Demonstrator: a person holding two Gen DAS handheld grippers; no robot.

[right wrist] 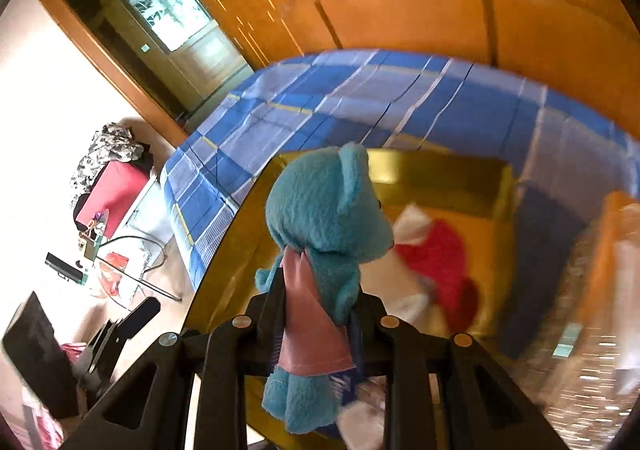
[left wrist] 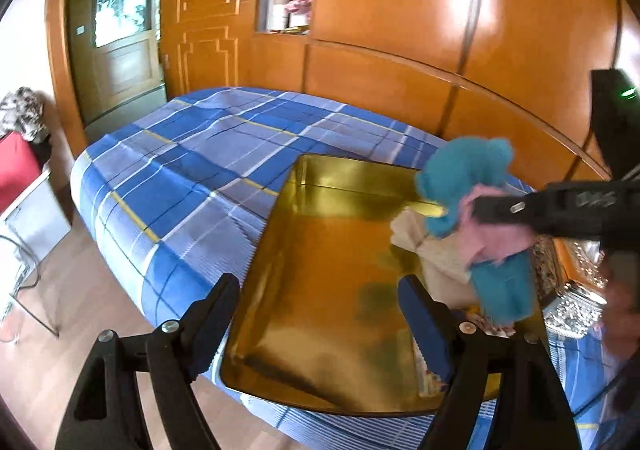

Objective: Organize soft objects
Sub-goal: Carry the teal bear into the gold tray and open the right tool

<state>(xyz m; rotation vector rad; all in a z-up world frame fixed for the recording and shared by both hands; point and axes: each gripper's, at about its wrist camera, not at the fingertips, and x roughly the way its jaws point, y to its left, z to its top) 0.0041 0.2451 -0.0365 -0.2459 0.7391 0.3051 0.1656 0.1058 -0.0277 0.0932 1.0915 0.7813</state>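
The right gripper (right wrist: 316, 314) is clenching a teal plush bear (right wrist: 328, 217) around its pink-skirted middle and is holding it above the gold tray (left wrist: 280, 250), which is resting on the bed (left wrist: 180, 153). The left gripper (left wrist: 316, 314) is hovering over the tray's near edge with its fingers spread apart and nothing between them.

Inside the tray, at its right side, a cream and red soft toy (right wrist: 432, 258) is already lying; the bear is hanging just above and beside it.

Risks observed:
- The grip is sitting on skirt fabric and soft filling, so the bear is likely to slip or swing if the hold loosens early.
- A release too near the right wall is liable to send the bear over the rim, or onto the toy already there.
- The tray is sitting on a yielding mattress near the bed's edge; downward pressure could tip it.

The bed is wearing a blue plaid cover. Orange wooden panelling (left wrist: 400, 9) is lining the wall behind, with a door (left wrist: 120, 29) at the left and a wood floor below.
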